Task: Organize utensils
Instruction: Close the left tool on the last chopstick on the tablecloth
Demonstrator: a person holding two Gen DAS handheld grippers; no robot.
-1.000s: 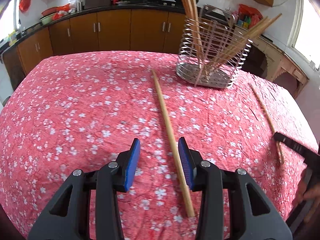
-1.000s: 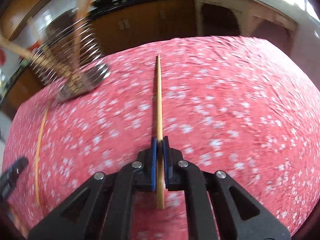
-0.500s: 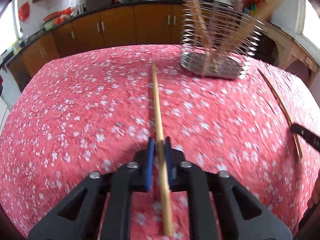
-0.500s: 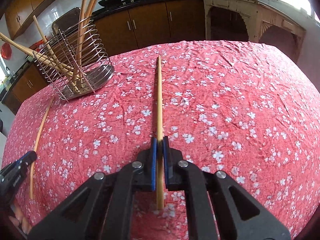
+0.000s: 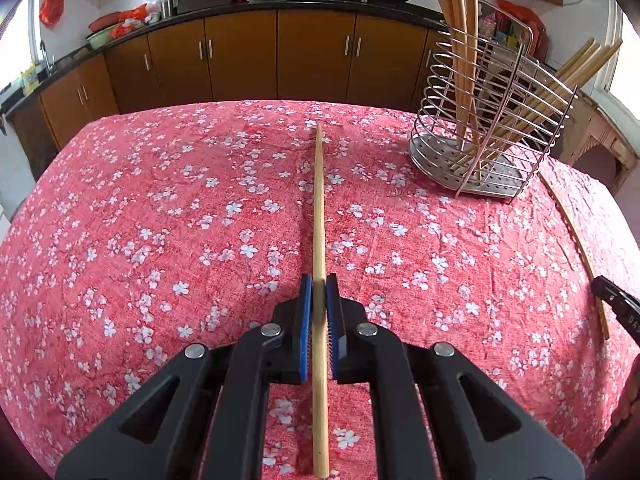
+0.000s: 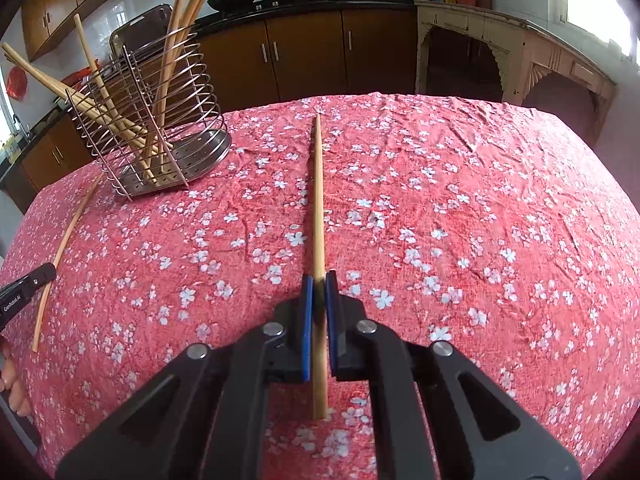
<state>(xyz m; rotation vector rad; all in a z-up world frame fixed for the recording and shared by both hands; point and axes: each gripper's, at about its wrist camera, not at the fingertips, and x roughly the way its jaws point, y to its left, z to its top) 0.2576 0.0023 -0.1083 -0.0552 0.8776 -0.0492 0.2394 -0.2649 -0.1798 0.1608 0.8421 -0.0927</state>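
My left gripper (image 5: pixel 319 282) is shut on a long wooden chopstick (image 5: pixel 319 208) that points straight ahead over the red floral tablecloth. My right gripper (image 6: pixel 319 280) is shut on a second wooden chopstick (image 6: pixel 317 192), also pointing ahead. A wire utensil holder (image 5: pixel 490 132) with several wooden chopsticks standing in it sits at the far right of the left wrist view, and it stands at the far left in the right wrist view (image 6: pixel 160 140). The right gripper's tip (image 5: pixel 616 304) shows at the left wrist view's right edge, and the left gripper's tip (image 6: pixel 24 286) shows at the right wrist view's left edge.
The table (image 5: pixel 140 220) is round and covered in red cloth with white flowers. Brown kitchen cabinets (image 5: pixel 240 56) with a dark counter stand behind it. A pale carved sideboard (image 6: pixel 508 56) stands at the back right.
My left gripper has closed on the chopstick that lay between its open jaws, and it now lines up straight ahead. My right gripper still holds its chopstick, swung slightly toward the holder.
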